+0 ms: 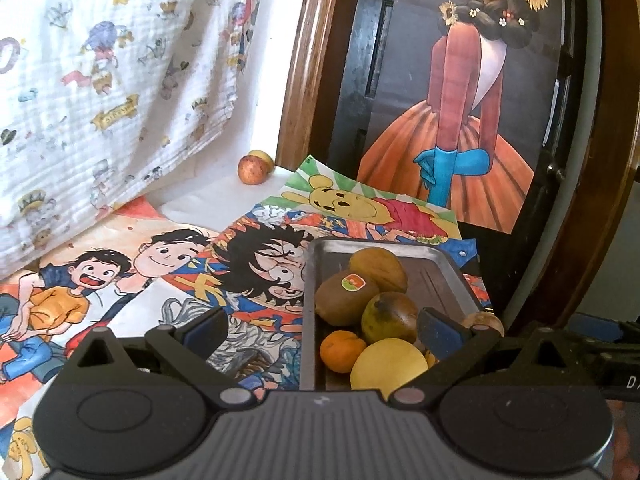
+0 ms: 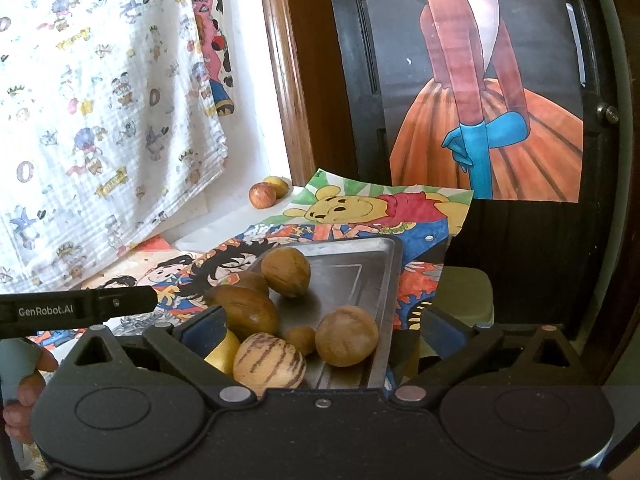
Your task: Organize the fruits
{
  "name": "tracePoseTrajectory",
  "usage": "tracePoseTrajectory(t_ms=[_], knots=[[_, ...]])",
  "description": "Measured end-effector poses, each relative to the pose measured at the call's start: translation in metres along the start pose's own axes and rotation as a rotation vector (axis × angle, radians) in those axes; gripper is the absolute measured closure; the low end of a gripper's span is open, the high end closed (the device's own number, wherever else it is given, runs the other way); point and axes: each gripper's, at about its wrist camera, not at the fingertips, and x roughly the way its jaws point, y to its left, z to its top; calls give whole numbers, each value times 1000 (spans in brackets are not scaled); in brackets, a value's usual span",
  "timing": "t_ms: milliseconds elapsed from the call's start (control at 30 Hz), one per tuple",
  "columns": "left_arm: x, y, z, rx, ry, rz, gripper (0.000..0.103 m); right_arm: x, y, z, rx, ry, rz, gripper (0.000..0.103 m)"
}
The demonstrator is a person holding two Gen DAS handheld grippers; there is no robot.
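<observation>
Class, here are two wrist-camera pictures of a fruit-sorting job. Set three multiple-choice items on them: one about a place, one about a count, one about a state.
1. Where is the kiwi with the sticker?
A. in the metal tray
B. on the bear drawing
C. by the curtain

2. How many fruits lie apart at the far wall?
A. none
B. two
C. five

3. How do the left gripper and right gripper stand?
A. both shut on fruit
B. one open, one shut
C. both open and holding nothing

Answers:
1 A, it rests among the other fruit inside the tray.
2 B, a reddish fruit and a yellowish fruit sit together there.
3 C, each pair of fingers is spread wide with nothing gripped.
</observation>
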Motion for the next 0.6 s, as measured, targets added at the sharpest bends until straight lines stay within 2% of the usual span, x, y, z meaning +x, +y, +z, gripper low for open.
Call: tracePoseTrajectory(t_ms=[600], knots=[[-34,16,-10,12,-52,28,1,-28,22,-9,67,-32,18,1]])
